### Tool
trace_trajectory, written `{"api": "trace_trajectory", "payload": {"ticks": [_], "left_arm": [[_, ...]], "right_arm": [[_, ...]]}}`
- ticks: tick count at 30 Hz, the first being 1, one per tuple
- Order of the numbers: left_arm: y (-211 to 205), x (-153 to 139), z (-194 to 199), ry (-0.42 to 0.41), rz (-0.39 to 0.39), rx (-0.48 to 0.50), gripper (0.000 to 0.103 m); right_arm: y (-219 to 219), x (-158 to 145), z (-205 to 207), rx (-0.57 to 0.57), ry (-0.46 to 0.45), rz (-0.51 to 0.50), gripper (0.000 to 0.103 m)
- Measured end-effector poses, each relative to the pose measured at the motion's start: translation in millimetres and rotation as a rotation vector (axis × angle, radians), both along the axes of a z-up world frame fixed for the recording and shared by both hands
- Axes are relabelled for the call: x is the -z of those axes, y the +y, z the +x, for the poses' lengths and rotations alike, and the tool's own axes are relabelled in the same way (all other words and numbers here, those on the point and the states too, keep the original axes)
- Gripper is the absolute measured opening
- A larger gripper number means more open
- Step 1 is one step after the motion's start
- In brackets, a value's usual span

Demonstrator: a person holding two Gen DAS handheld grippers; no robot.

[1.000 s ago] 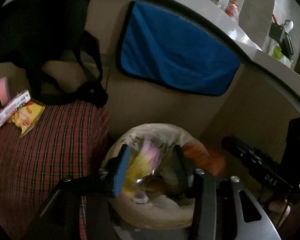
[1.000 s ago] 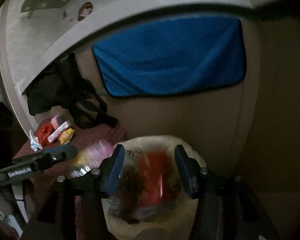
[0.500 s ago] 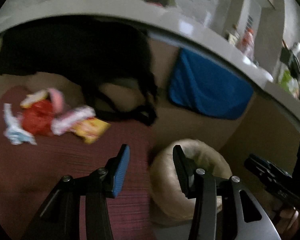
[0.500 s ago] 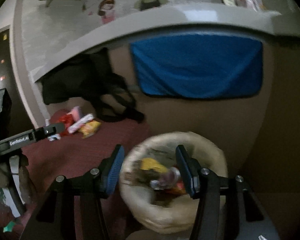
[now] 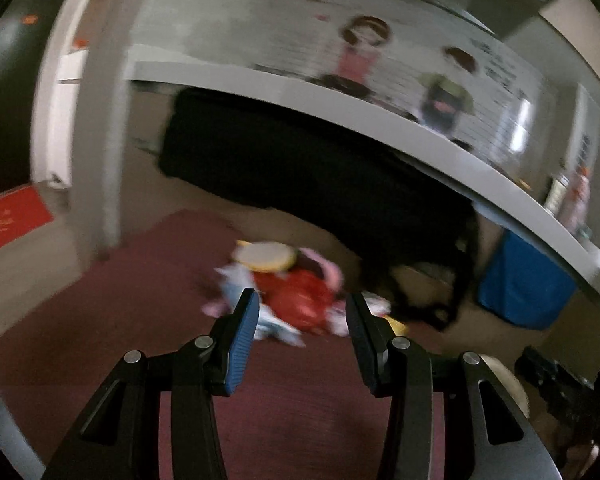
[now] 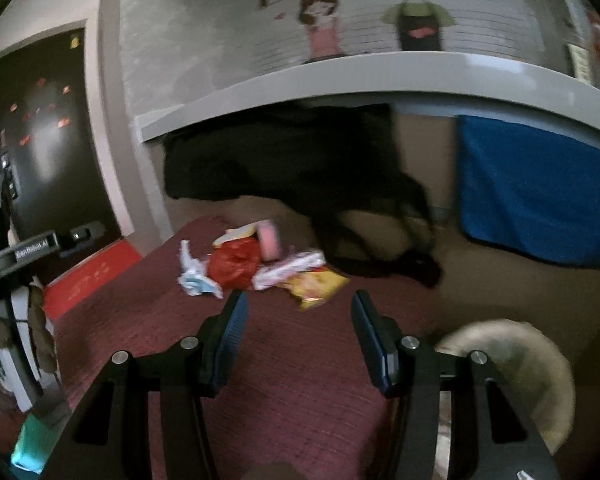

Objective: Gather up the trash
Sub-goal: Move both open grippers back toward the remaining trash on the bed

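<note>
Both our left gripper and right gripper have fingers spread, nothing held. Trash pile sits on the maroon bed cover ahead; we'd grab one wrapper each, then drop it in the bin.

A lived-in home is indicated, probably a living or dining corner. A wall mural of cartoon children is seen above a white counter ledge. A dark door with small red stickers is set at the left, with a red doormat at its foot. A maroon woven cloth is spread over a seat, and a blue towel and a black bag are hung under the ledge.
</note>
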State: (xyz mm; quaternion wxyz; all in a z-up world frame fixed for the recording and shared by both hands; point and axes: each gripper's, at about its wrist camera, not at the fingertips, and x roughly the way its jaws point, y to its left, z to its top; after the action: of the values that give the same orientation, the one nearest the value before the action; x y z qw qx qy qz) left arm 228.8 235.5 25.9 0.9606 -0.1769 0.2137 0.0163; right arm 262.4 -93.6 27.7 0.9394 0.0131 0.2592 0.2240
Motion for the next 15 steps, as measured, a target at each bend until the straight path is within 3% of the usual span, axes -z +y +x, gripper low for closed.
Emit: {"api": "trace_trajectory", "payload": {"ticks": [4,7,10,15], "left_arm": [[42.3,12.2,6.0,-0.003,-0.014,-0.056,0.047],[53.8,31.8,20.1,-0.014,-0.041,-0.019,0.049],[47.9,59.3,43.7,-0.007,-0.05,0.047,0.056],[26.1,101.6,96.2,0.098,-0.026,0.081,0.057]], "right_arm": [[38.5,12.2,18.0,-0.047,0.024,0.002,0.051],[59.2,24.7,26.9,-0.051,0.022,-0.012,0.051],[71.4,39.5,33.4,-0.061,0.04,-0.014,0.051],[75.8,60.9,45.3,-0.045,0.079,-0.005,0.051]]}}
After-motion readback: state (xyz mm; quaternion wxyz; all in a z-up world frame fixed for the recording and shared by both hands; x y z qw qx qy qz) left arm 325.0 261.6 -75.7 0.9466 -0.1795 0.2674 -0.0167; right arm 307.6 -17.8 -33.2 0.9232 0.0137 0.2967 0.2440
